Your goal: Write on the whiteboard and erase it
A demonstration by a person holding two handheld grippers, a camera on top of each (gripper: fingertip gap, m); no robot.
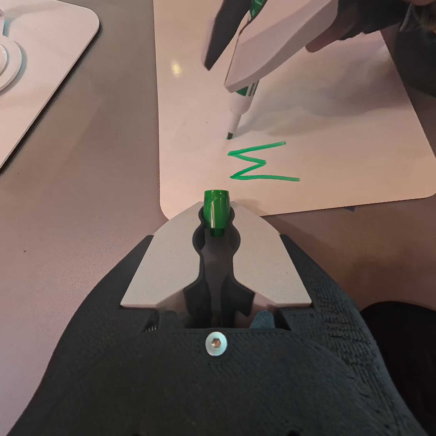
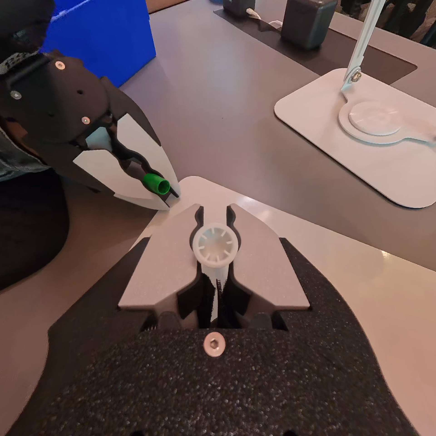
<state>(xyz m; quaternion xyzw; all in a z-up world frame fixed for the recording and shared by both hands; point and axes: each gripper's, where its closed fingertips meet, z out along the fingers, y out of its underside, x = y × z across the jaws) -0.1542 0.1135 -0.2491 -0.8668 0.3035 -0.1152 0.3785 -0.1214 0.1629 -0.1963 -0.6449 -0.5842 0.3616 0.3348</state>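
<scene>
A white whiteboard (image 1: 330, 146) lies flat on the table, with a green zigzag mark (image 1: 257, 162) on it. My left gripper (image 1: 216, 207) is shut on the green marker cap (image 1: 216, 210) at the board's near edge; it also shows in the right wrist view (image 2: 168, 197) with the cap (image 2: 157, 184). My right gripper (image 2: 215, 210) is shut on the white marker (image 2: 215, 245), seen from its rear end. In the left wrist view the right gripper (image 1: 218, 76) holds the marker (image 1: 238, 111) tilted, tip touching the board just beyond the zigzag.
A white stand base (image 2: 354, 141) with an upright arm (image 2: 361, 40) sits on the brown table (image 2: 224, 106); it also shows in the left wrist view (image 1: 35, 77). A blue box (image 2: 101, 40) and dark blocks (image 2: 306, 23) stand at the back. Tip to tip, the grippers are about 8 cm apart.
</scene>
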